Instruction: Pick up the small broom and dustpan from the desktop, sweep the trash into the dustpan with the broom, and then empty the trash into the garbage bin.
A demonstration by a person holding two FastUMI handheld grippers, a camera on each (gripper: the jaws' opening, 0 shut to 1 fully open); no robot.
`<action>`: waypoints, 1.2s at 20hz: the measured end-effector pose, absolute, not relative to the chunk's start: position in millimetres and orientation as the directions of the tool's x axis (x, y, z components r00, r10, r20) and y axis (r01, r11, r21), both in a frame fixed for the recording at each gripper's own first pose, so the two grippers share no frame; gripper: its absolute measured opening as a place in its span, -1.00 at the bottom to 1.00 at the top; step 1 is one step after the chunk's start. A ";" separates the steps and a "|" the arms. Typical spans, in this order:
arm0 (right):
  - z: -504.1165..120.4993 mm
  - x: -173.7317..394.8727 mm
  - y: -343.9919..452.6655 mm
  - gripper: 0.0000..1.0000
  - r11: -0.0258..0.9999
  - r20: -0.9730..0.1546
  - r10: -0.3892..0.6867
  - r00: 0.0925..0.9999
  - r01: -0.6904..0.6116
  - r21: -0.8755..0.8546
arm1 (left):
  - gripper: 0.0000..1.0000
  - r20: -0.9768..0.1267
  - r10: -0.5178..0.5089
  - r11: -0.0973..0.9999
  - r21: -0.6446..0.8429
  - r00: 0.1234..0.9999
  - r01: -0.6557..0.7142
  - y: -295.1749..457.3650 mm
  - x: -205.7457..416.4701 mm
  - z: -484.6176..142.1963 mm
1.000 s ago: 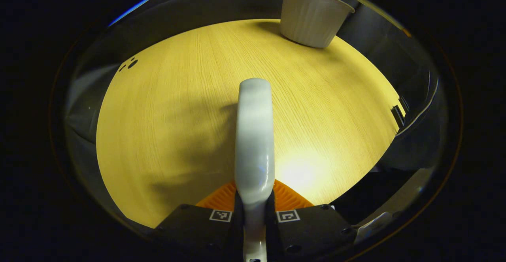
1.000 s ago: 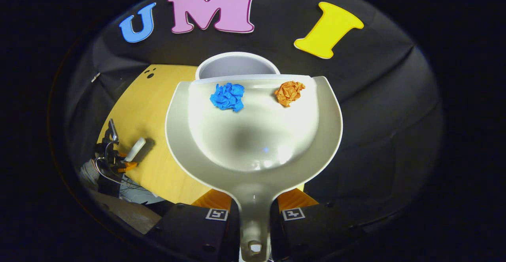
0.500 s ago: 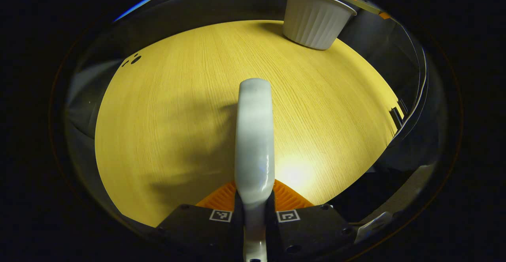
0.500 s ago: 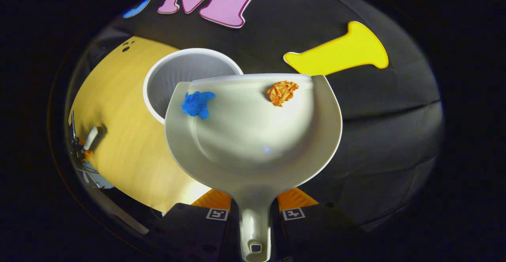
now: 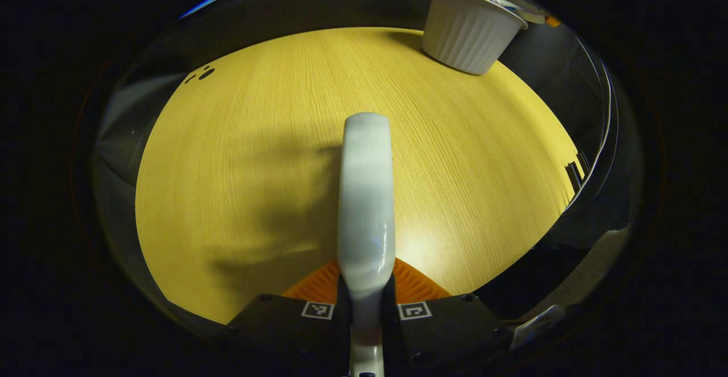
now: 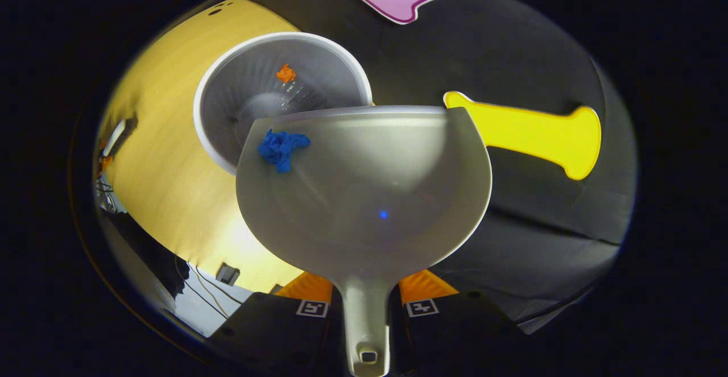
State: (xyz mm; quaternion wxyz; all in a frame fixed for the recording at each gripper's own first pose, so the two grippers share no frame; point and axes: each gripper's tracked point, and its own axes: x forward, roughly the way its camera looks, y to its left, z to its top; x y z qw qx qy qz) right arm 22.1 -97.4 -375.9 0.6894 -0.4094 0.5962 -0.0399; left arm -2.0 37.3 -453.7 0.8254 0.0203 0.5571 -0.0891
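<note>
My right gripper (image 6: 365, 291) is shut on the handle of the white dustpan (image 6: 364, 195), which is tilted over the white ribbed garbage bin (image 6: 224, 138). A blue crumpled paper ball (image 6: 280, 146) clings near the pan's front left lip. An orange paper ball (image 6: 285, 73) lies inside the bin. My left gripper (image 5: 365, 291) is shut on the small broom's white handle (image 5: 365, 195), held above the wooden desktop (image 5: 256, 138). From the left gripper view the bin (image 5: 469, 30) stands at the far right of the desk, with the dustpan's edge (image 5: 515, 6) over its rim.
Two small dark holes (image 5: 199, 74) mark the desktop's far left. A dark bracket (image 5: 574, 175) sits at the desk's right edge. Cables and a small grey box (image 6: 227, 274) lie below the desk's near edge in the right gripper view.
The dustpan has tipped further and swung over the bin. The orange ball has left the pan and now lies in the bin. The blue ball stays at the lip. The broom barely moved.
</note>
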 end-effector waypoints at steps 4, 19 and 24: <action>-370.8 28.7 -92.0 -0.31 0.656 -0.806 -0.537 0.249 -0.476 -0.585 | -0.48 -0.924 -0.126 0.983 -0.068 0.360 0.169 37.9 0.1 -454.3; -378.5 23.5 -84.9 -0.31 0.767 -0.831 -0.432 0.351 -0.341 -0.543 | -0.47 -0.932 -0.109 0.984 -0.053 0.347 0.168 36.8 15.3 -452.8; -385.3 4.4 -56.8 -0.24 0.874 -0.839 -0.268 0.473 -0.248 -0.418 | -0.46 -0.932 -0.098 0.984 -0.039 0.349 0.172 37.3 21.1 -448.5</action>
